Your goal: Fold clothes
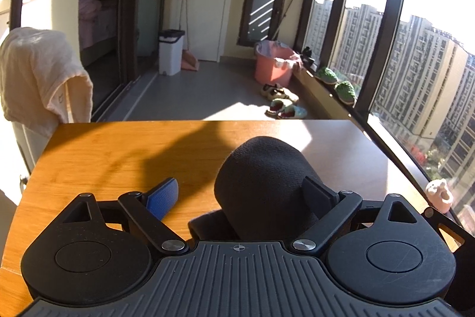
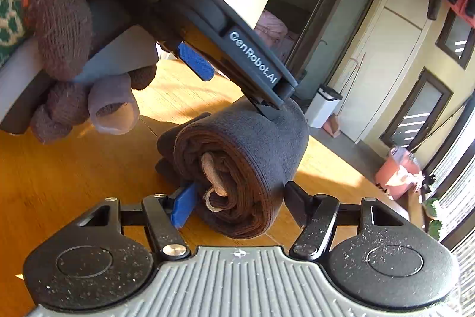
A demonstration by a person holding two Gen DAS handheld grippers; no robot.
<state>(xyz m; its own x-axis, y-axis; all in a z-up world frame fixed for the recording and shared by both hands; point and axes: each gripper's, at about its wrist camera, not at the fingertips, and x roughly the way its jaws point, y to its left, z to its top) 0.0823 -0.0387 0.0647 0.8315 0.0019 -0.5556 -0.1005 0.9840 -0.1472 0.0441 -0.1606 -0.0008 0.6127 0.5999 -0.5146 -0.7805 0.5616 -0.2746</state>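
Observation:
A dark rolled-up garment (image 2: 246, 162) lies on the wooden table (image 2: 59, 174), its spiral end facing the right wrist camera. My right gripper (image 2: 237, 204) is open, its fingers either side of the roll's near end. My left gripper (image 2: 234, 88) comes in from above; its jaws are spread and one finger rests on top of the roll. In the left wrist view the roll (image 1: 261, 180) fills the space between the spread fingers of the left gripper (image 1: 240, 192).
A cream towel (image 1: 41, 73) hangs at the table's far left. A pink bucket (image 1: 273, 64), white bin (image 1: 170, 52) and slippers (image 1: 280, 101) stand on the floor beyond. A window runs along the right.

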